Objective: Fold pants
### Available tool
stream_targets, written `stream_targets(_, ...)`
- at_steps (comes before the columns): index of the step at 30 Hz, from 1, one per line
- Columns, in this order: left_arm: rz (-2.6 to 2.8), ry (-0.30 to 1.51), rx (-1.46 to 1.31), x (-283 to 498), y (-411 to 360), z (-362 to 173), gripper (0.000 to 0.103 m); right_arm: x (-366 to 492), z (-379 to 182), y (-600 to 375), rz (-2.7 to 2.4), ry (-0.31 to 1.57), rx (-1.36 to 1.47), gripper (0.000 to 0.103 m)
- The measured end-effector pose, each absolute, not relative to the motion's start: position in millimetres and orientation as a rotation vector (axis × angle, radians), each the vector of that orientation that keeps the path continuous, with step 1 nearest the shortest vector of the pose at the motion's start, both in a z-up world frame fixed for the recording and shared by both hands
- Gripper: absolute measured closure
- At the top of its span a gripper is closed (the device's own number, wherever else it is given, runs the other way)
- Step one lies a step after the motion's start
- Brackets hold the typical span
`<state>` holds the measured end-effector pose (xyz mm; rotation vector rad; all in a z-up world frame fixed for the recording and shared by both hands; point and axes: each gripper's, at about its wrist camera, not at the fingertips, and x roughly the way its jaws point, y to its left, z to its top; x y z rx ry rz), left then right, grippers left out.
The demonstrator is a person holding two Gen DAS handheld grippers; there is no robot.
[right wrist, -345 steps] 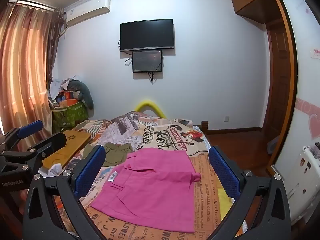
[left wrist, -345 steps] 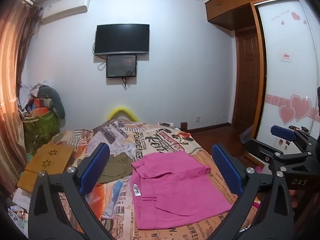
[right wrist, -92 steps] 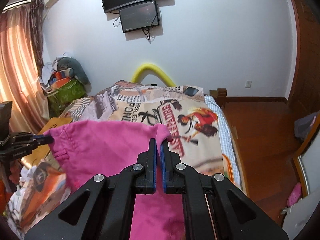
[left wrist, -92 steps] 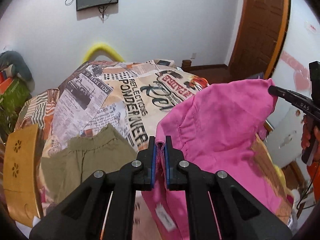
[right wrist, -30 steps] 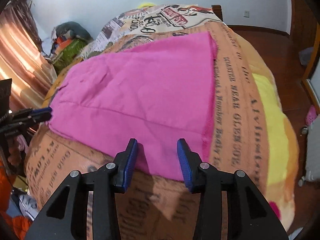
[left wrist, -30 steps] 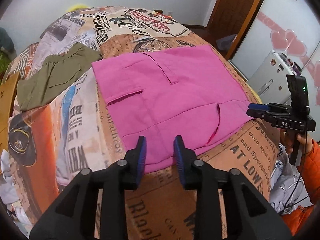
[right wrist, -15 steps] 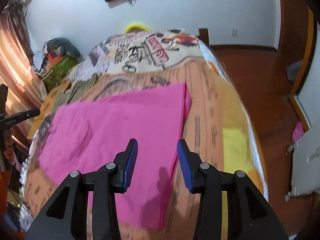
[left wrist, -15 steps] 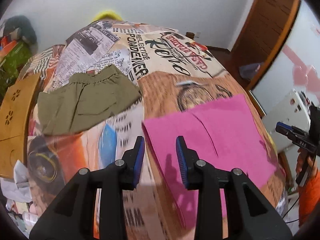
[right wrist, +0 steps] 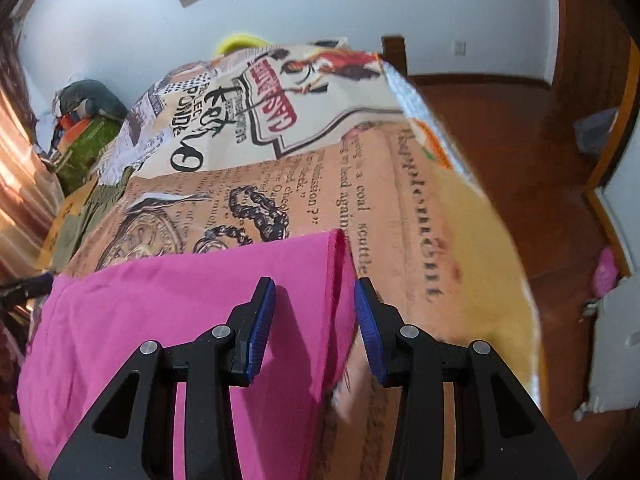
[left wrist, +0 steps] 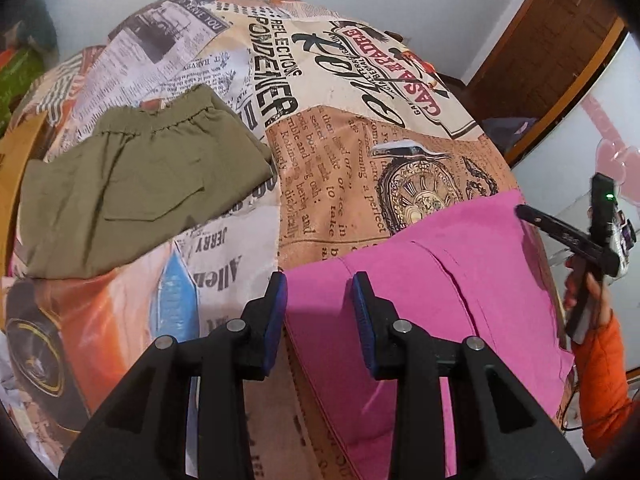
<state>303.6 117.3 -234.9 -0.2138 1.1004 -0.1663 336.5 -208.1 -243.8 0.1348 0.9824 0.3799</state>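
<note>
Pants (left wrist: 420, 280), pink and folded flat, are seen on the bed (left wrist: 340, 168); the left tool (left wrist: 320, 304) and right tool (right wrist: 315, 312) are held narrowly parted and empty above opposite corners. Olive shorts (left wrist: 132, 188) lie nearby.

My two wrist cameras both tilt steeply down, close over the bed (left wrist: 360, 168) — sharing the pink pants (left wrist: 460, 280), mine-left's twelve o'clock toward the wall (right wrist: 320, 8).
</note>
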Motion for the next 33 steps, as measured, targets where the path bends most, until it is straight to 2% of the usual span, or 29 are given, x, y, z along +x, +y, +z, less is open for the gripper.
stream_targets(4,-0.183,1.111,-0.258,298,117,-242,0.070,337,-248,-197,0.431,0.957,0.120,0.068)
stream_targets(5,-0.187,1.111,-0.254,297,116,-241,0.070,337,-248,-194,0.440,0.953,0.114,0.083)
stream_targets(6,-0.190,1.111,-0.250,295,114,-241,0.070,337,-248,-191,0.454,0.955,0.104,0.092)
stream_targets(7,-0.196,1.112,-0.249,295,113,-241,0.070,337,-249,-188,0.459,0.955,0.093,0.096)
stream_targets(10,-0.200,1.112,-0.256,295,110,-240,0.072,335,-247,-180,0.448,0.920,0.024,0.098)
stream_targets(11,-0.208,1.110,-0.261,294,109,-239,0.090,333,-245,-180,0.445,0.909,0.011,0.099)
stream_targets(12,-0.233,1.114,-0.279,294,107,-239,0.102,332,-243,-181,0.438,0.893,0.006,0.099)
stream_targets(16,-0.193,1.075,-0.199,291,96,-229,0.103,329,-231,-188,0.410,0.836,-0.004,0.100)
stream_targets(21,-0.130,1.054,-0.138,288,99,-226,0.103,331,-232,-197,0.344,0.829,-0.025,0.100)
stream_targets(27,-0.125,1.102,-0.109,286,106,-229,0.103,342,-241,-214,0.299,0.951,0.023,0.095)
stream_targets(29,-0.136,1.062,-0.056,284,95,-216,0.101,340,-234,-216,0.308,0.960,0.029,0.080)
stream_targets(31,-0.160,1.040,-0.024,286,84,-207,0.099,334,-222,-212,0.310,0.938,0.008,0.072)
stream_targets(33,-0.186,1.018,-0.006,292,70,-200,0.094,328,-208,-204,0.342,0.906,-0.019,0.071)
